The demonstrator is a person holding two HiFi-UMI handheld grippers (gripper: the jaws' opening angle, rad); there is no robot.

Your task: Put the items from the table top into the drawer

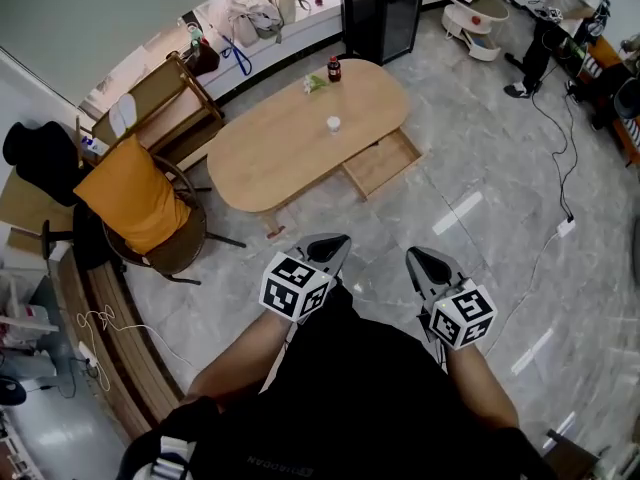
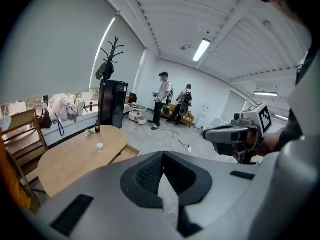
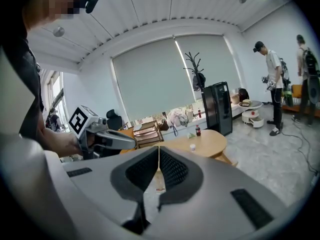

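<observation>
Nearest, right under the head camera, the person's dark top (image 1: 350,398) carries a line of pale print that sits upside down and is too small to read. Just beyond it the two tools are held out over the grey floor (image 1: 480,168). The left gripper (image 1: 336,241) and the right gripper (image 1: 414,256) each have their jaws brought fully together with nothing between them. That fits a stage where, by my reading, nothing has been picked up yet and the person stands well apart from the work. Each tool bears a cube of black-and-white square markers, which are patterns rather than words. Farther off stands the oval wooden surface (image 1: 270,158), with the task's things toward its far right end. A dark drink bottle with a red cap (image 1: 334,68) stands upright at the far edge, with a small green-and-white bundle (image 1: 316,84) just left of it. A small white cup (image 1: 333,124) sits nearer, alone. The drawer (image 1: 382,161) is pulled out on the near right side and looks empty, presumably left open to receive them. The bottle's label can't be read.
</observation>
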